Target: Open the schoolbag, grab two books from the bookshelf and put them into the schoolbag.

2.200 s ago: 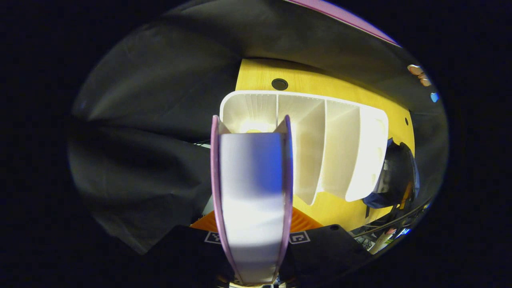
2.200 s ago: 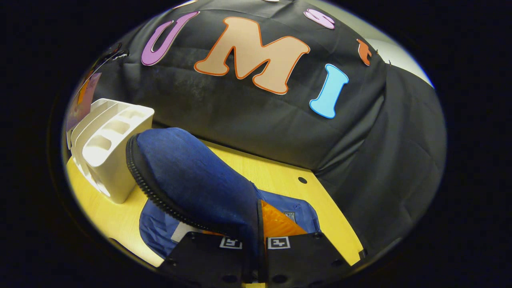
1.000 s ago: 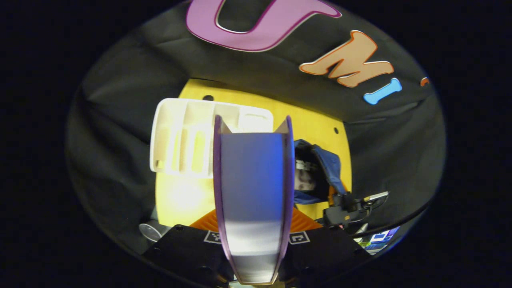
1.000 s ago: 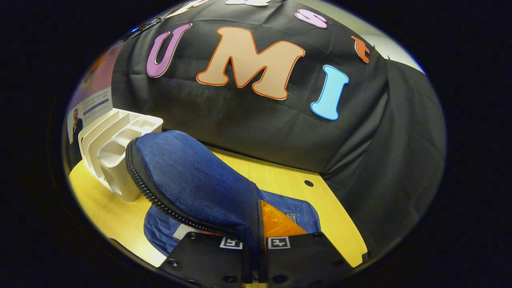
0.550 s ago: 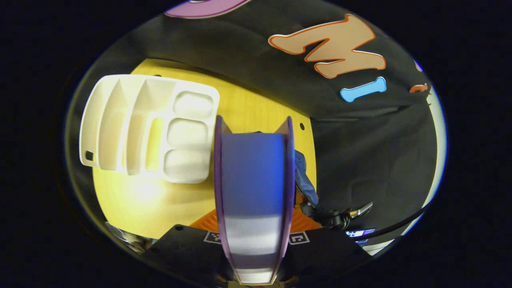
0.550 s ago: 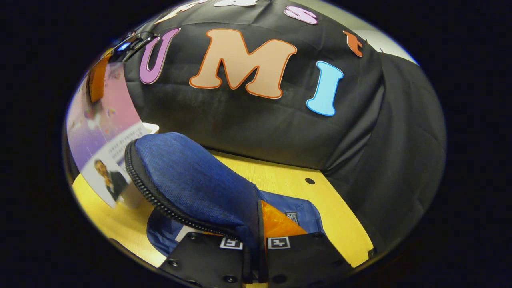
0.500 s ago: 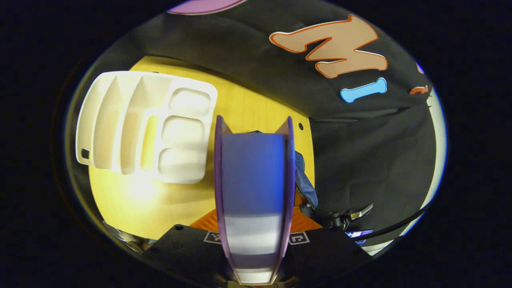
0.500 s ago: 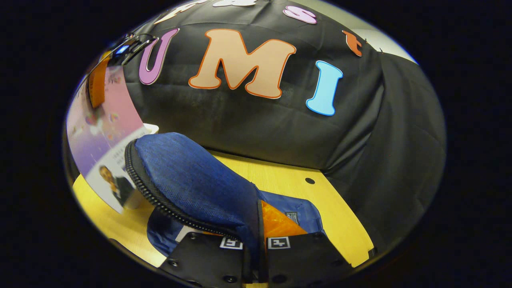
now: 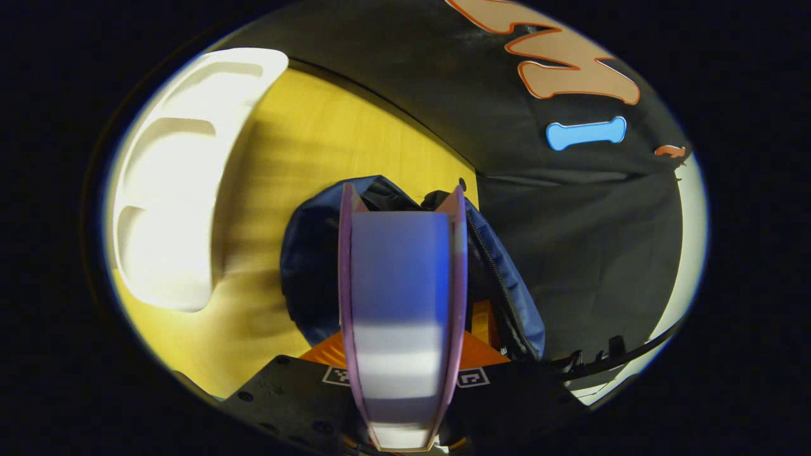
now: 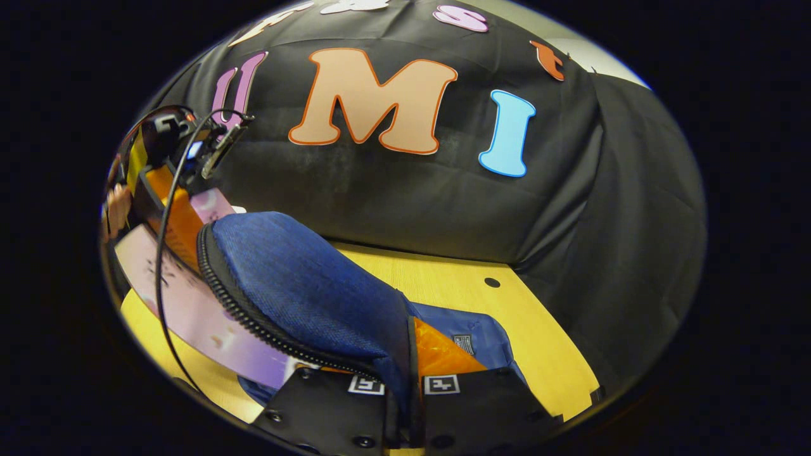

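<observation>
Right over the open schoolbag (image 9: 304,266), the left gripper (image 9: 402,206) has its jaws pinching a book (image 9: 399,297) by its edge. Book looks stiff and slick-covered, so I'd guess a firm edge grip holds. The right gripper (image 10: 405,380) has its jaws pressed on the soft floppy flap (image 10: 304,297), holding the mouth open. Opening seems snug against the zipper edge; the bookshelf (image 9: 171,183) sits well apart on the surface (image 9: 298,145).
</observation>
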The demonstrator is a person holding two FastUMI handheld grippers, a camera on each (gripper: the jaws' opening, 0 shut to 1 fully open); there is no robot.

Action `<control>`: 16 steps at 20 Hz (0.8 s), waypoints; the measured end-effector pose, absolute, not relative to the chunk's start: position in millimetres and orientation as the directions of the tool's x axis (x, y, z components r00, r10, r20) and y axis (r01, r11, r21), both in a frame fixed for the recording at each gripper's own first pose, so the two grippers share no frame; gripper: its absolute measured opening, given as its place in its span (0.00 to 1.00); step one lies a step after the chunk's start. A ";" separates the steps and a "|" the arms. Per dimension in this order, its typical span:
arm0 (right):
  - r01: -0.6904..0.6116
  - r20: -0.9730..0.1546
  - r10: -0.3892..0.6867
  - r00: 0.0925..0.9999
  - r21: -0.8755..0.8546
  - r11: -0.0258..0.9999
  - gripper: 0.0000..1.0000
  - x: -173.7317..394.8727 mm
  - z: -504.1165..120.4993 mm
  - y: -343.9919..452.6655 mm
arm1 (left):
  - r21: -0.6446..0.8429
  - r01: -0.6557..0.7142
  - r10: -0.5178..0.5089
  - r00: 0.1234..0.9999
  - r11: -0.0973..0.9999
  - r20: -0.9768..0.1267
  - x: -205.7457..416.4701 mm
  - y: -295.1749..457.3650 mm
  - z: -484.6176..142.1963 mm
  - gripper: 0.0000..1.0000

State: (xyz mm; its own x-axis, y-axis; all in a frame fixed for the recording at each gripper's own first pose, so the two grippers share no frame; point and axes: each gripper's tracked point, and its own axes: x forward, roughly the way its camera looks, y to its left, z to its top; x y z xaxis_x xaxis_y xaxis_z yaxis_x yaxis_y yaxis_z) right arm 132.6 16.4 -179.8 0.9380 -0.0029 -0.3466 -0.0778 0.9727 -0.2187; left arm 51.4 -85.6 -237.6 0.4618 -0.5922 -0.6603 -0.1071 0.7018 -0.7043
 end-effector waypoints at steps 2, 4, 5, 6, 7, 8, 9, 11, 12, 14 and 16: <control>-0.074 -0.345 -0.003 0.938 -0.210 0.975 0.07 132.2 -178.9 16.3 | -0.723 -0.068 -0.612 0.482 0.688 -0.627 61.3 -102.3 -242.8 0.39; -0.069 -0.345 -0.006 0.938 -0.203 0.977 0.07 131.3 -179.3 15.1 | -0.736 -0.034 -0.626 0.498 0.677 -0.599 71.4 -115.5 -248.1 0.39; -0.066 -0.343 -0.007 0.939 -0.201 0.977 0.07 130.5 -178.9 14.1 | -0.741 -0.021 -0.632 0.506 0.671 -0.587 75.9 -122.8 -250.4 0.39; -0.063 -0.341 -0.009 0.940 -0.198 0.978 0.07 130.9 -178.1 13.7 | -0.747 -0.009 -0.640 0.509 0.665 -0.576 79.6 -129.0 -252.8 0.39; -0.059 -0.340 -0.011 0.940 -0.193 0.979 0.07 129.9 -177.0 12.1 | -0.753 -0.001 -0.648 0.509 0.658 -0.567 82.0 -136.1 -257.3 0.39; -0.054 -0.339 -0.012 0.941 -0.186 0.981 0.07 129.8 -175.8 11.9 | -0.756 0.008 -0.657 0.501 0.655 -0.564 82.2 -141.5 -263.7 0.39; -0.048 -0.339 -0.018 0.940 -0.184 0.982 0.07 130.0 -177.2 10.2 | -0.768 0.010 -0.668 0.502 0.640 -0.550 82.0 -146.6 -267.0 0.39; -0.030 -0.342 -0.037 0.939 -0.189 0.981 0.07 128.8 -177.8 5.3 | -0.801 0.003 -0.686 0.518 0.599 -0.511 86.8 -152.0 -272.2 0.39; -0.024 -0.342 -0.043 0.939 -0.187 0.982 0.07 128.3 -177.9 3.4 | -0.815 -0.004 -0.691 0.527 0.580 -0.495 88.4 -154.3 -276.0 0.39; -0.024 -0.341 -0.042 0.939 -0.185 0.982 0.07 128.0 -177.0 4.3 | -0.838 -0.017 -0.704 0.533 0.545 -0.469 92.7 -163.2 -284.7 0.38; -0.038 -0.343 -0.033 0.939 -0.197 0.980 0.08 128.2 -178.8 7.9 | -0.848 -0.035 -0.706 0.537 0.529 -0.462 96.1 -168.8 -296.1 0.38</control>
